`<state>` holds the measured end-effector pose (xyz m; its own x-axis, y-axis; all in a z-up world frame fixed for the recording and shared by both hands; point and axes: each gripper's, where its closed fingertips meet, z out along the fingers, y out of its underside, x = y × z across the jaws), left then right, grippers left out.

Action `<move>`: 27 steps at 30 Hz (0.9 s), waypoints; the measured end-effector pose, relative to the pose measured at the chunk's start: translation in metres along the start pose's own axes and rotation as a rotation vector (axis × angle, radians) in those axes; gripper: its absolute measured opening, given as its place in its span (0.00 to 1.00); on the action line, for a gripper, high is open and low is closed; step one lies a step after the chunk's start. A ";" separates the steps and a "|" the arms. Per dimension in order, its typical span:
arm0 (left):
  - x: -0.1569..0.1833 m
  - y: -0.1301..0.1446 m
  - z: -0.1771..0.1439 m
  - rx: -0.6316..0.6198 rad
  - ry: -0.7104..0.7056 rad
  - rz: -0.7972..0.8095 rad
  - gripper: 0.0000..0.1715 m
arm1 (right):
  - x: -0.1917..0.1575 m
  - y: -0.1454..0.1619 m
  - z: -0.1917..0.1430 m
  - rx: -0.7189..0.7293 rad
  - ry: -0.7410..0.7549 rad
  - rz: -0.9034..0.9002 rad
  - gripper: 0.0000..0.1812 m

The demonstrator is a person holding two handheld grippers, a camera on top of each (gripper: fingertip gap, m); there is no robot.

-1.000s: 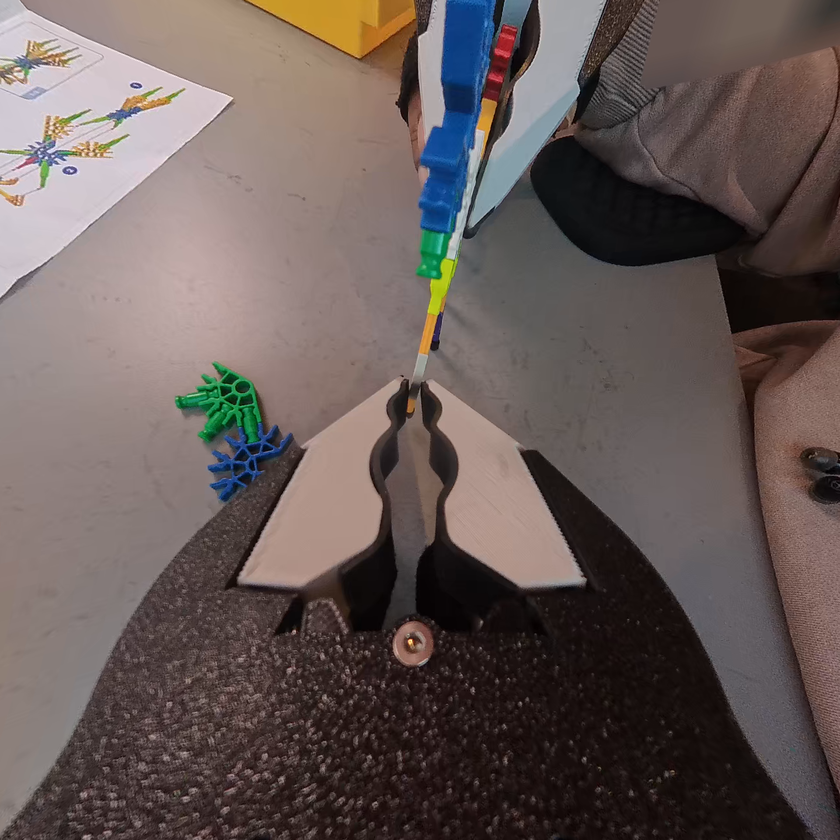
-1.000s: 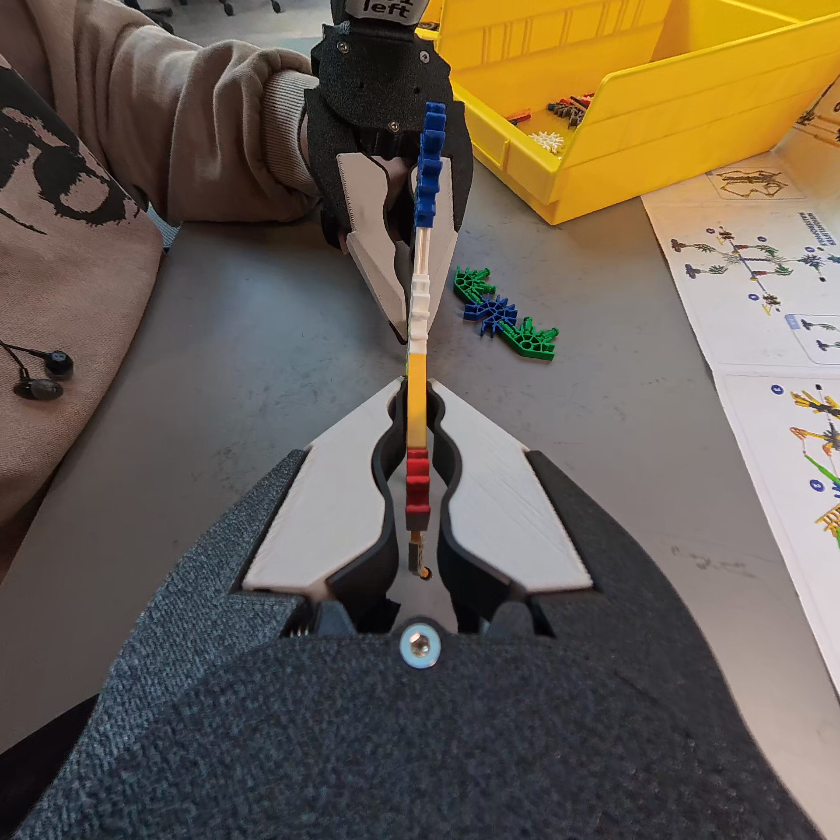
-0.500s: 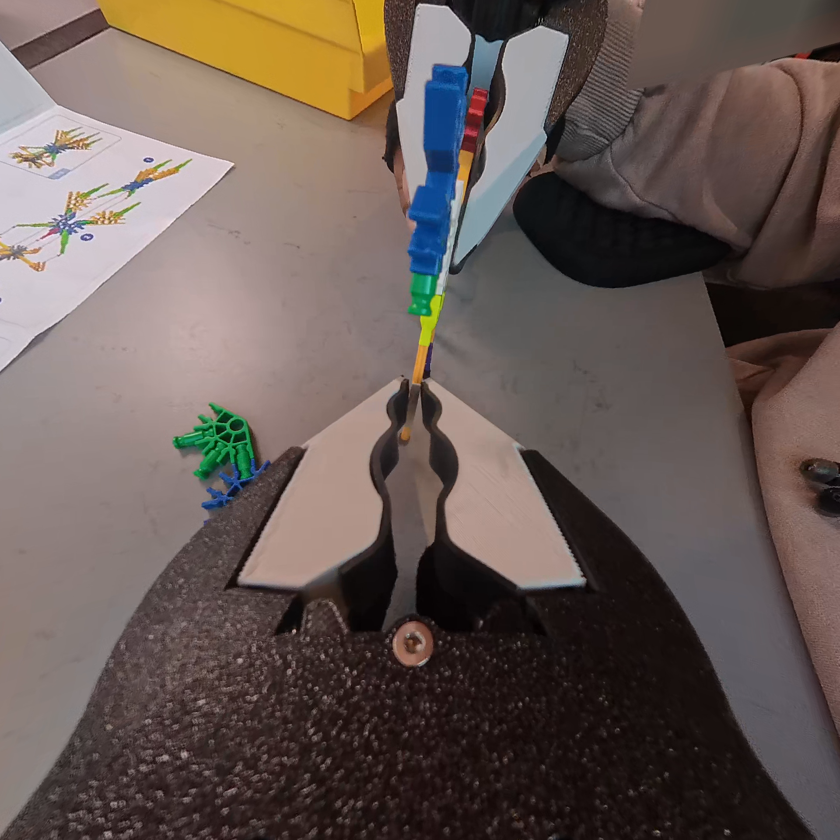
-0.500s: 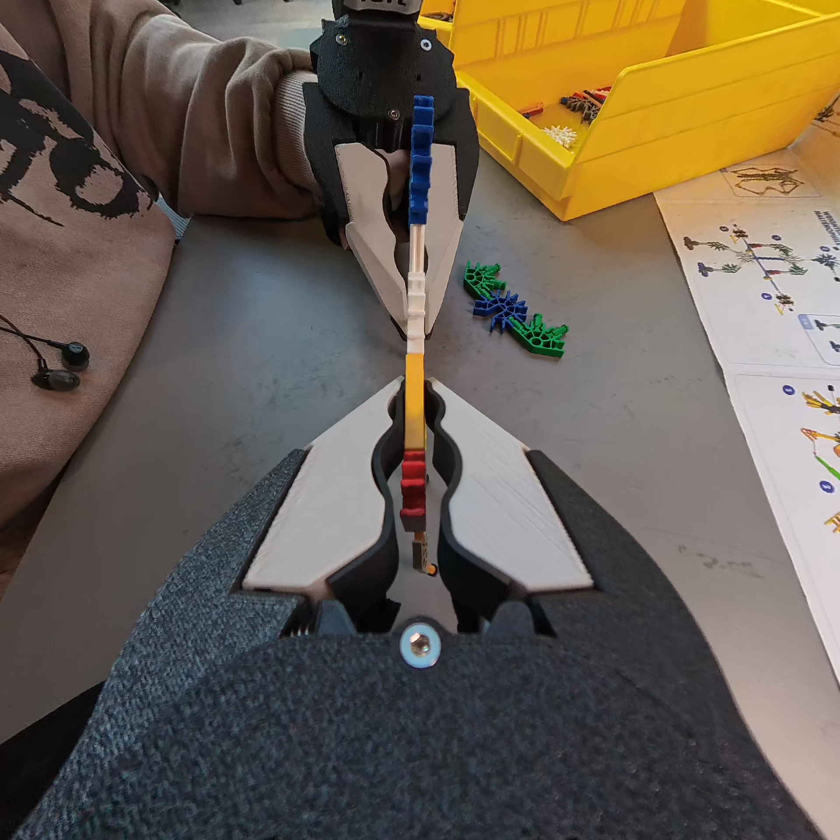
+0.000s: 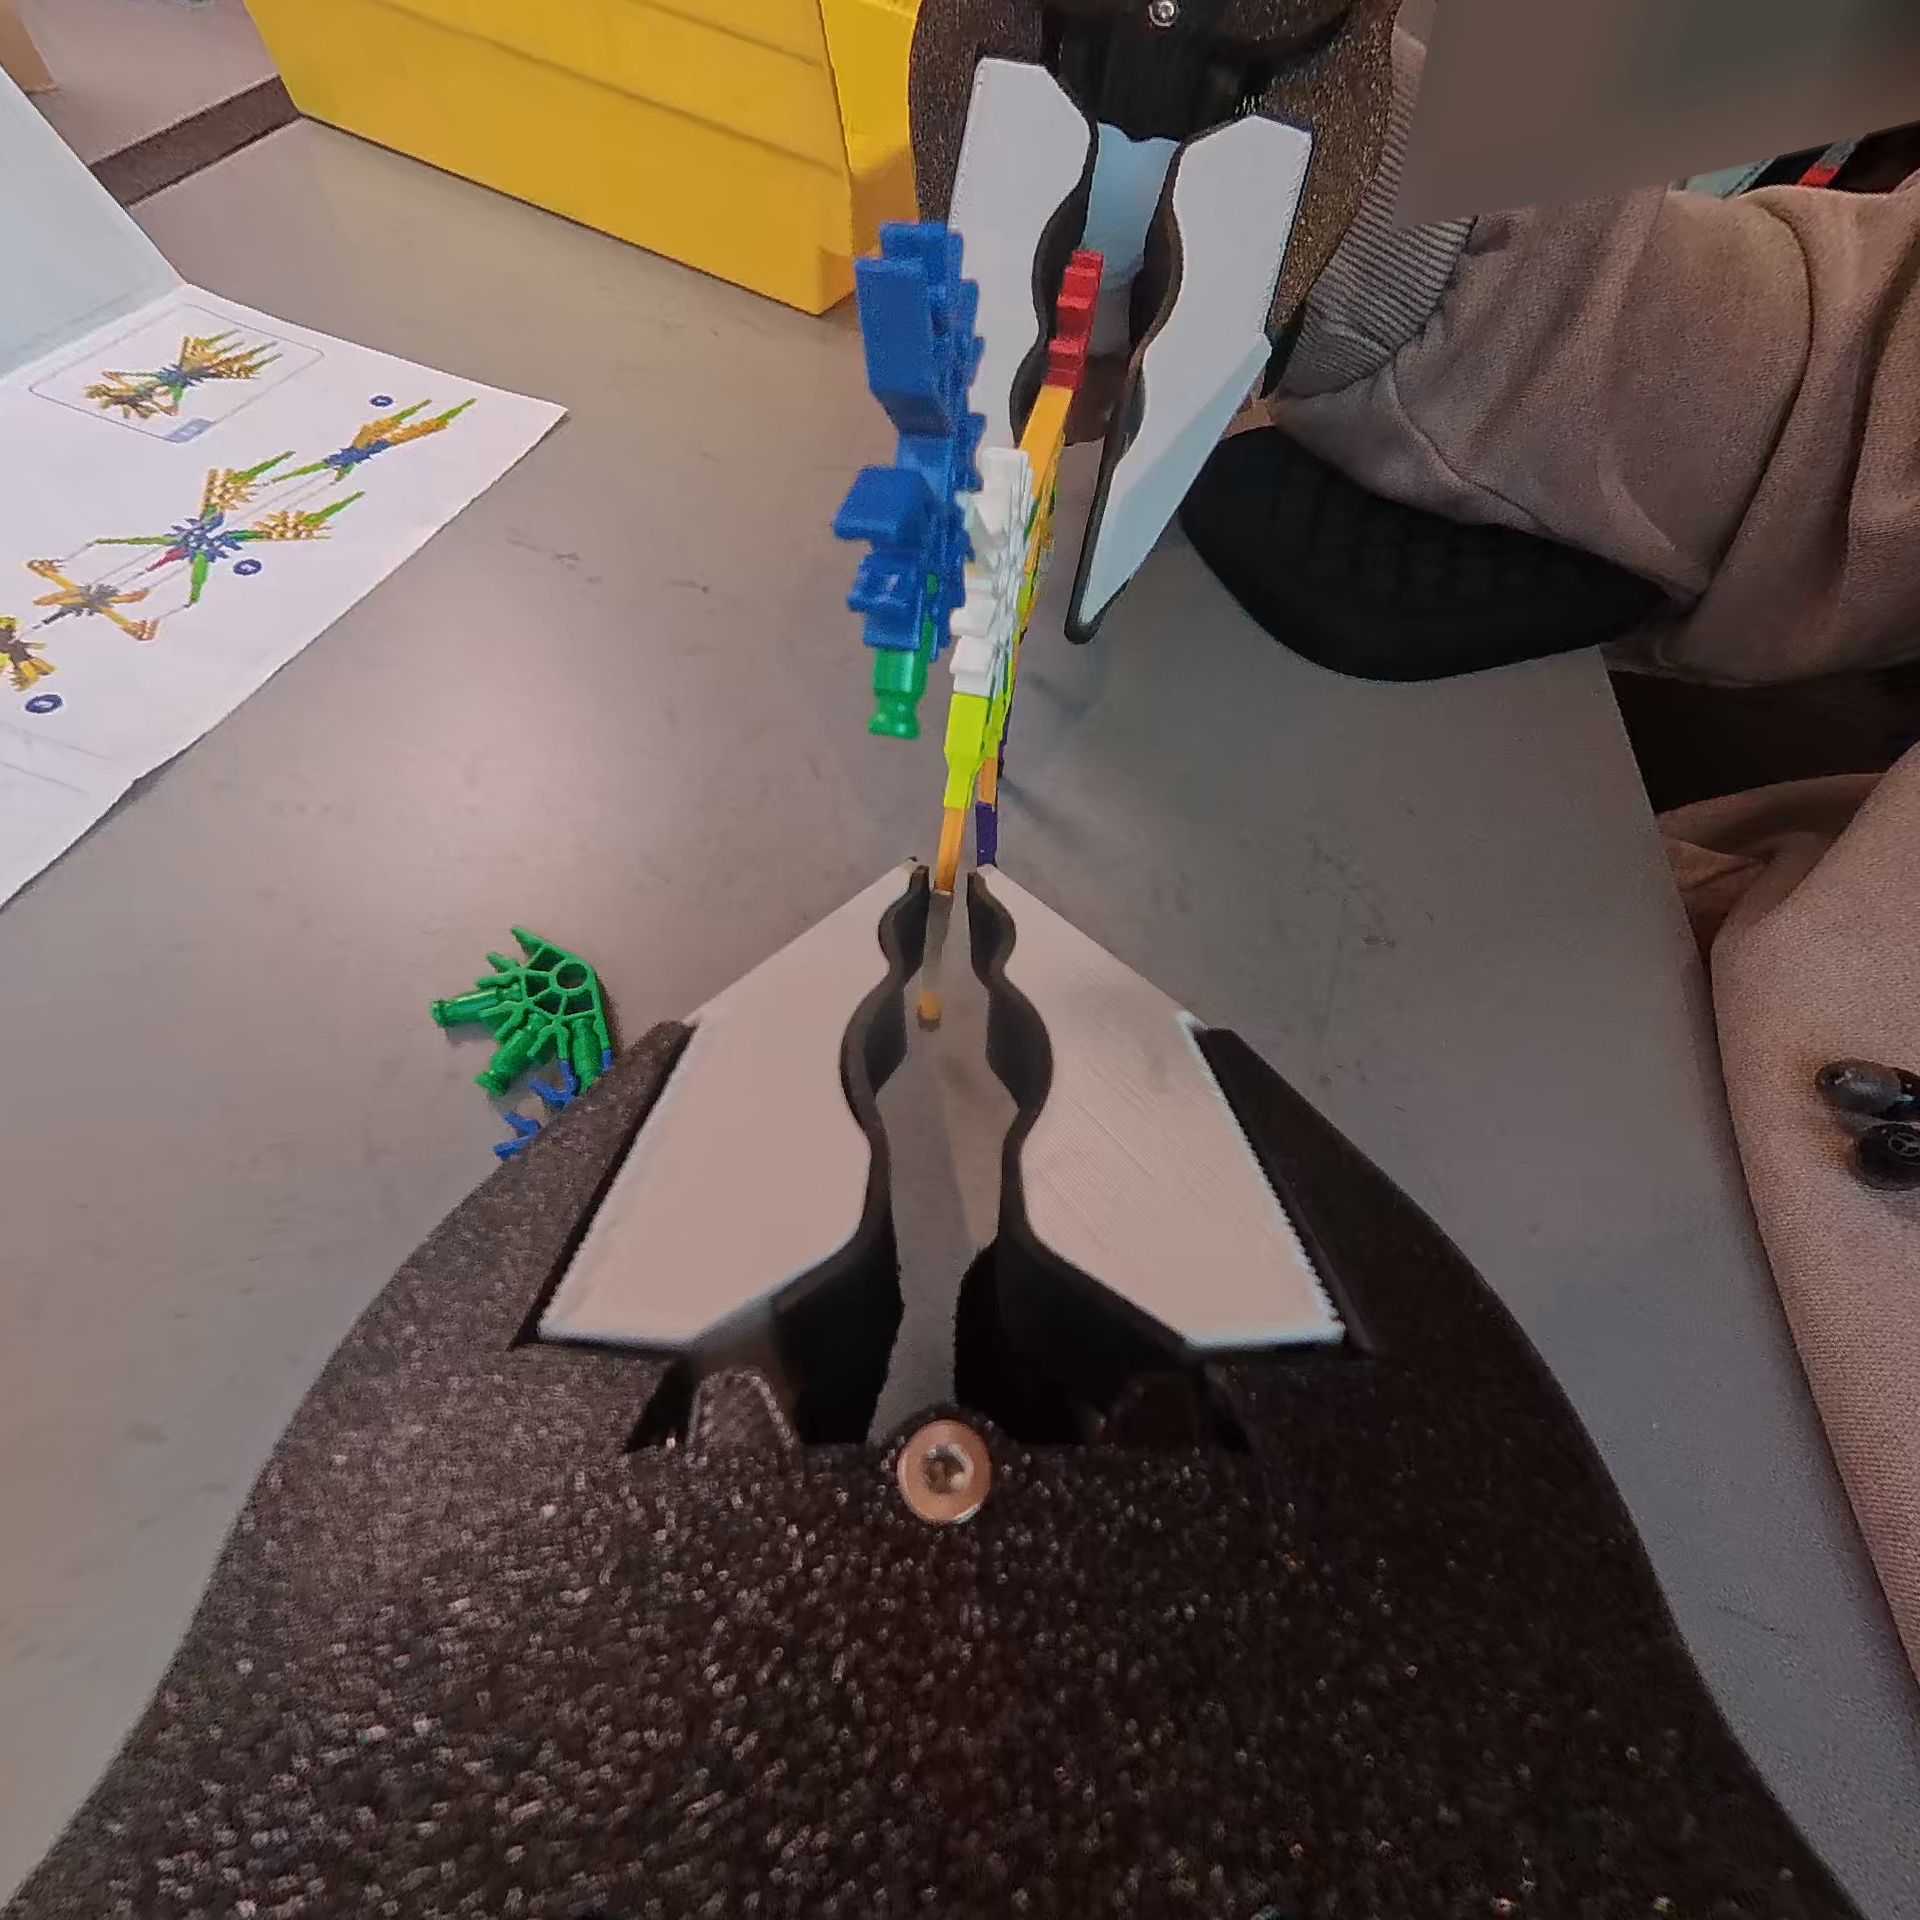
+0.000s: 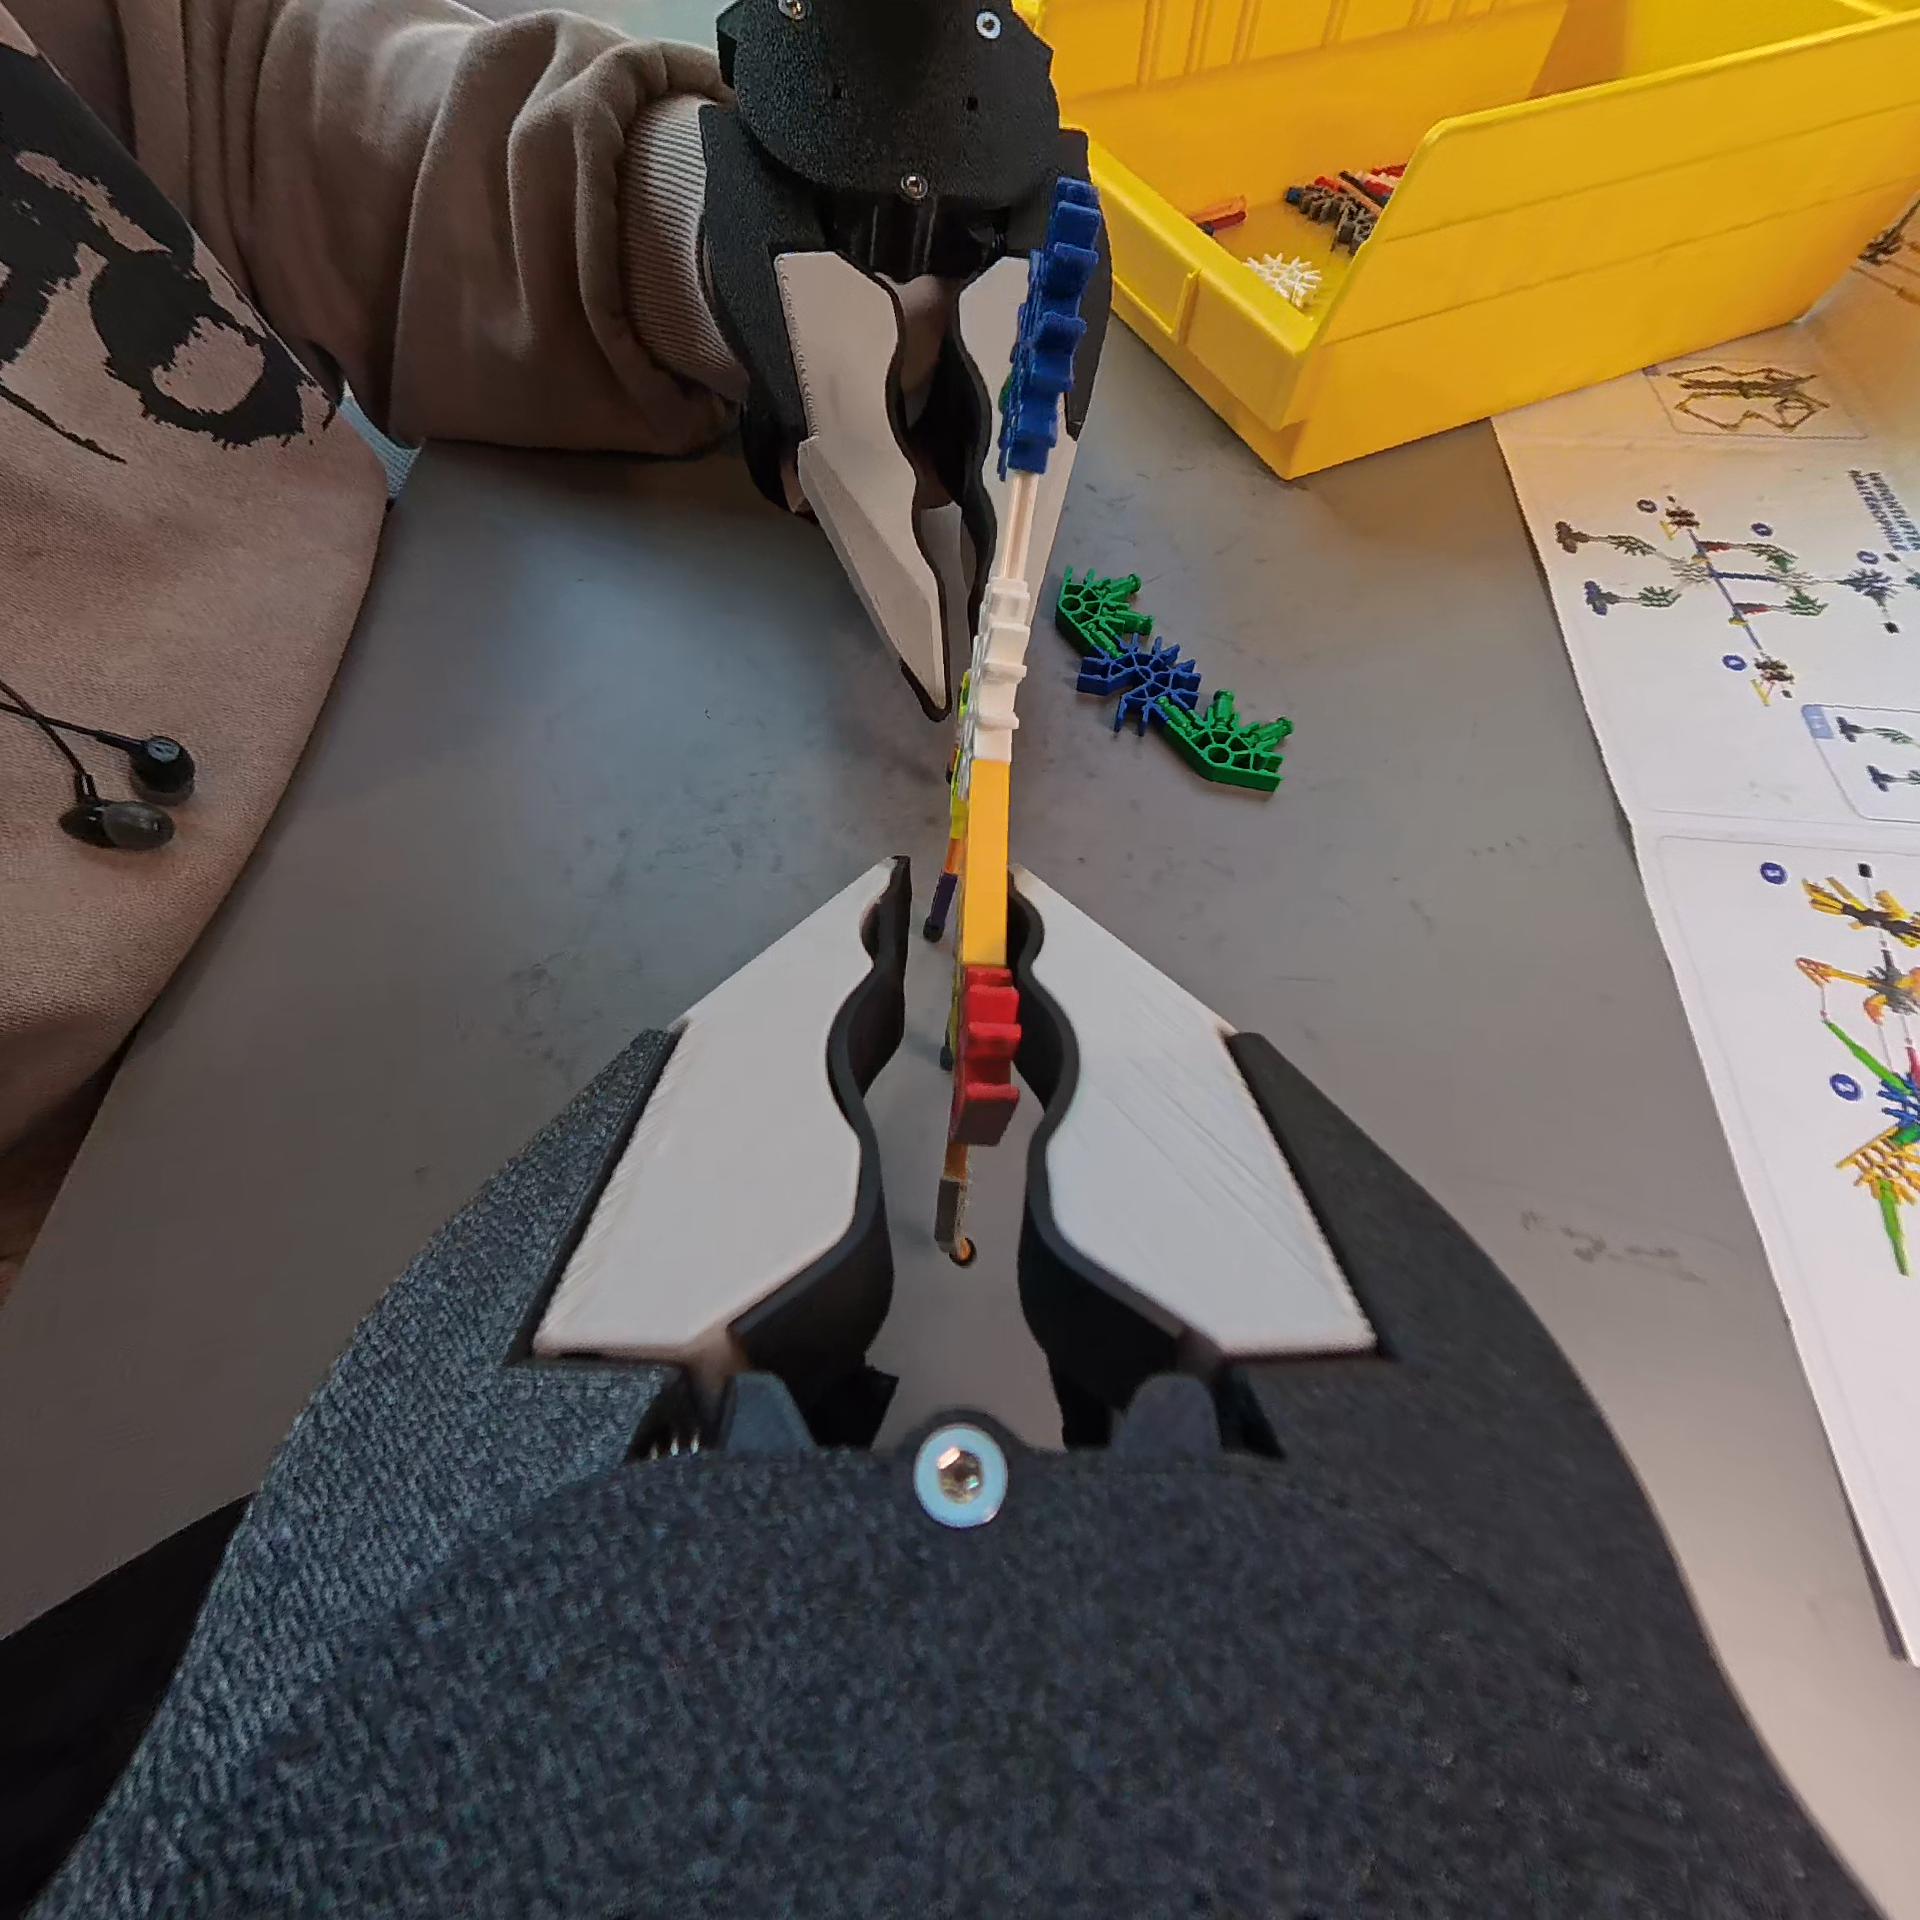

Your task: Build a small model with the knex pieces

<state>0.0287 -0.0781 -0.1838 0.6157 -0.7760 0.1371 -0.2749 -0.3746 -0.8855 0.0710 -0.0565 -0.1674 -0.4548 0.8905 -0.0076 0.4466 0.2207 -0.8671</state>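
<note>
- Claws?
- My left gripper (image 5: 943, 883) pinches the thin orange end of the rod-and-connector model (image 6: 987, 821). My right gripper (image 6: 958, 868) is spread partway, and the model's red connector leans on one finger.
- Counts?
- One model, one loose green-blue connector piece (image 6: 1164, 681), one yellow bin (image 6: 1455, 343), two earbuds (image 6: 130, 795).

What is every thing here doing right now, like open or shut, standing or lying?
Right gripper: open, fingers apart around the toy.
Left gripper: tips close about a thin orange rod; grip unclear.
Rod toy: on edge between both grippers, tilted.
Green and blue piece: lying flat on the table.
Yellow bin: open-topped, small parts inside.
Instruction sheet: unfolded, flat.
Earbuds: resting on a sweatshirt.
</note>
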 end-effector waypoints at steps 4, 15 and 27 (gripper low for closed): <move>0.000 0.000 0.000 -0.001 -0.005 0.005 0.04 | 0.003 0.001 -0.003 -0.001 0.015 -0.001 0.08; -0.003 -0.004 -0.002 0.017 -0.040 0.032 0.03 | 0.002 -0.005 -0.006 0.024 0.021 -0.024 0.05; 0.006 -0.010 0.008 0.028 -0.015 0.073 0.02 | -0.002 -0.013 -0.003 0.079 0.003 -0.034 0.03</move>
<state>0.0407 -0.0753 -0.1774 0.6060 -0.7928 0.0652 -0.2985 -0.3026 -0.9052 0.0682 -0.0596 -0.1552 -0.4666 0.8842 0.0236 0.3688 0.2187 -0.9034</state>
